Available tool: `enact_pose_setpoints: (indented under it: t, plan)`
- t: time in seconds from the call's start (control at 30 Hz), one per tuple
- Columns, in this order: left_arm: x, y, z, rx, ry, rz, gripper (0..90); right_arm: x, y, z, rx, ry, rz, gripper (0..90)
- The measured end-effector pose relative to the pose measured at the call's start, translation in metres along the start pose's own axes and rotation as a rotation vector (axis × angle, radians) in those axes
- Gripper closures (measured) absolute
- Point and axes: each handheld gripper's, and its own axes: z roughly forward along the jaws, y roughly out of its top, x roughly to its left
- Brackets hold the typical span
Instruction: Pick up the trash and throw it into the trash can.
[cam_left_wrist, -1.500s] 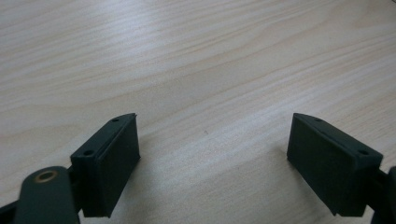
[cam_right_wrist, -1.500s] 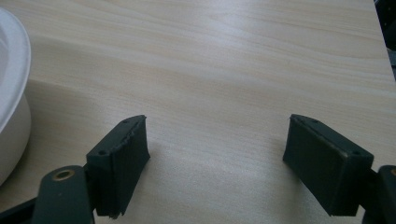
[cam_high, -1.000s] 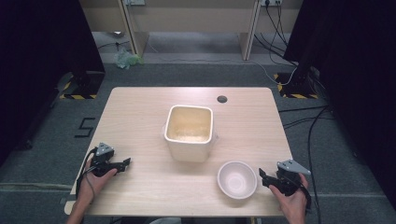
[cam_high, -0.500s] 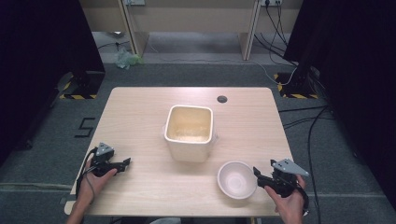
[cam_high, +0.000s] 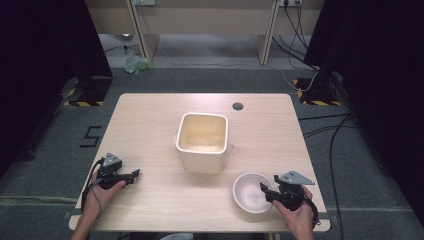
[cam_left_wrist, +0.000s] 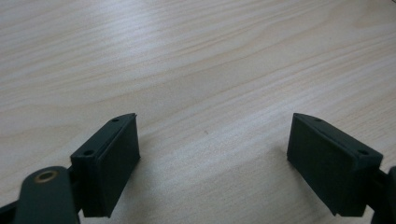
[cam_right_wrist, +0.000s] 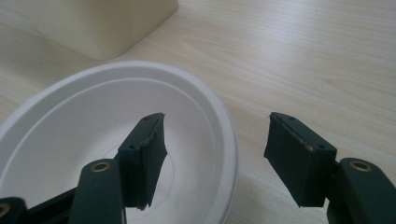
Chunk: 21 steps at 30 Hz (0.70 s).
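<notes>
Straddling the near rim of the white bowl (cam_right_wrist: 116, 140), my right gripper (cam_right_wrist: 215, 154) has one jaw inside and one outside; the jaws have just been closing, not yet pressing. From above, the bowl (cam_high: 251, 191) sits at the table's (cam_high: 150, 115) front right, just beside the cream tub (cam_high: 202, 141). My left gripper (cam_left_wrist: 212, 163) rests wide open on bare wood.

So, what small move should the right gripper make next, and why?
Probably close on the rim. The right gripper straddles the near edge of the white bowl, one jaw inside, the other outside. Its jaws have just been closing, yet a gap remains on both sides of the rim, so nothing is gripped.
</notes>
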Motion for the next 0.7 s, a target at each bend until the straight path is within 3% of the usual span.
enact_pose_setpoints:
  t: [0.33, 0.5, 0.57, 0.7]
  plan:
    - [-0.0001, -0.0001, 0.0003, -0.004, 0.001, -0.001, 15.7, -0.0003, -0.0045, 0.0077, 0.039, 0.031, 0.018, 50.1]
    - [0.0000, 0.0000, 0.0000, 0.000, 0.000, 0.000, 15.7, 0.0012, -0.0056, 0.0079, 0.029, 0.037, 0.010, 65.6]
    - [-0.0002, -0.0001, 0.0003, -0.004, 0.002, -0.001, 15.7, 0.0002, -0.0055, 0.0084, 0.021, 0.039, -0.020, 73.4]
    - [-0.0001, -0.0001, 0.0001, -0.002, 0.001, 0.000, 15.7, 0.0010, -0.0050, 0.0049, -0.019, 0.064, -0.001, 77.8]
